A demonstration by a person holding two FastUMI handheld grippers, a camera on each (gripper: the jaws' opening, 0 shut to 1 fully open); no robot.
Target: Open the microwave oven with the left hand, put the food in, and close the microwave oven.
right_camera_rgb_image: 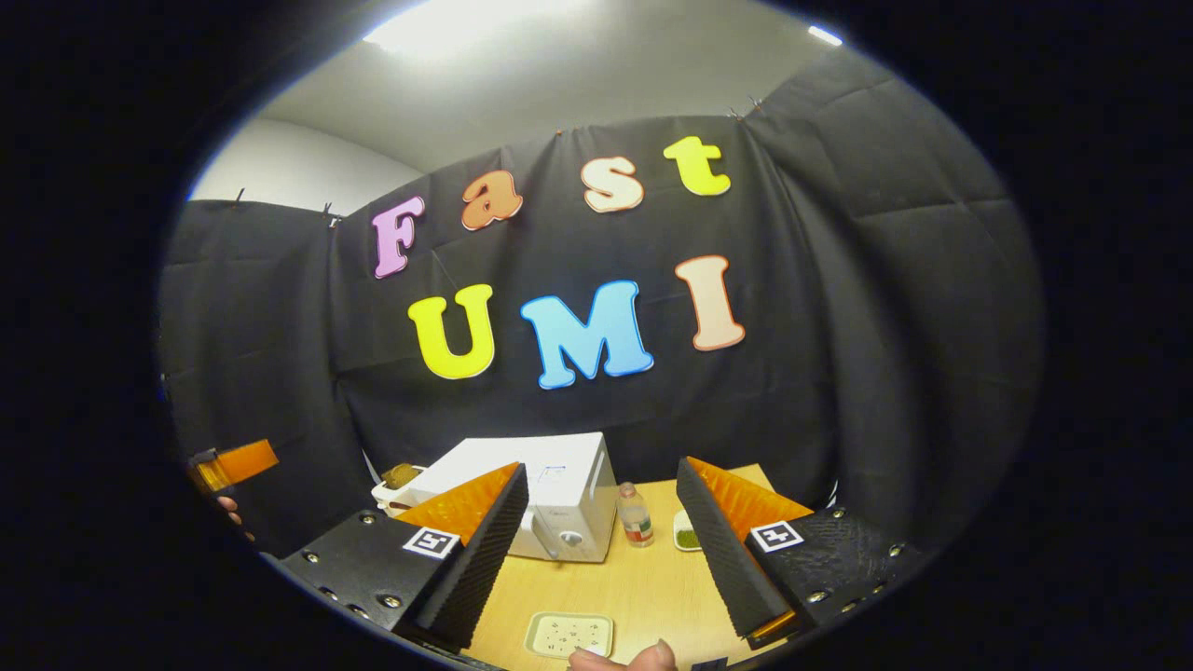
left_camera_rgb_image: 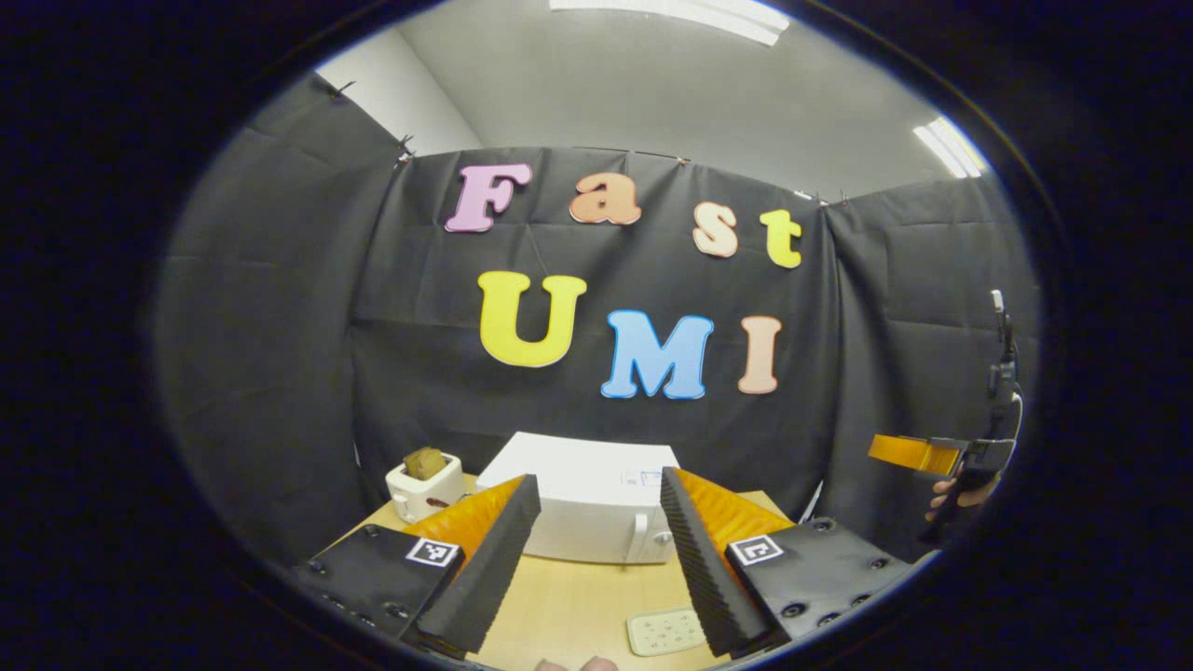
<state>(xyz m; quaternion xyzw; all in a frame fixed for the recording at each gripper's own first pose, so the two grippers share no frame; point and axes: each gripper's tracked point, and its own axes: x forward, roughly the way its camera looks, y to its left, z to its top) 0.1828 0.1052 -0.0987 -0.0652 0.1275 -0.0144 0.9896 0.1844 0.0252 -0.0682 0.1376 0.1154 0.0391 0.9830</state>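
Both grippers, left gripper [left_camera_rgb_image: 596, 559] and right gripper [right_camera_rgb_image: 606, 550], hover with fingers spread, empty. The microwave oven [left_camera_rgb_image: 592, 513] looks heavy and rigid; its vertical door handle [left_camera_rgb_image: 639, 539] is where I'd take hold.

1. The left gripper view is being taken from above the near edge of the table [left_camera_rgb_image: 578, 606], facing the booth's back wall, with the microwave oven [left_camera_rgb_image: 596, 508] seen straight ahead and well apart.
2. The right gripper view is being taken from farther right, tilted, with the microwave oven [right_camera_rgb_image: 531, 508] seen left of centre.
3. The table, microwave and a pale tray [right_camera_rgb_image: 569, 636] are being shared by both views.
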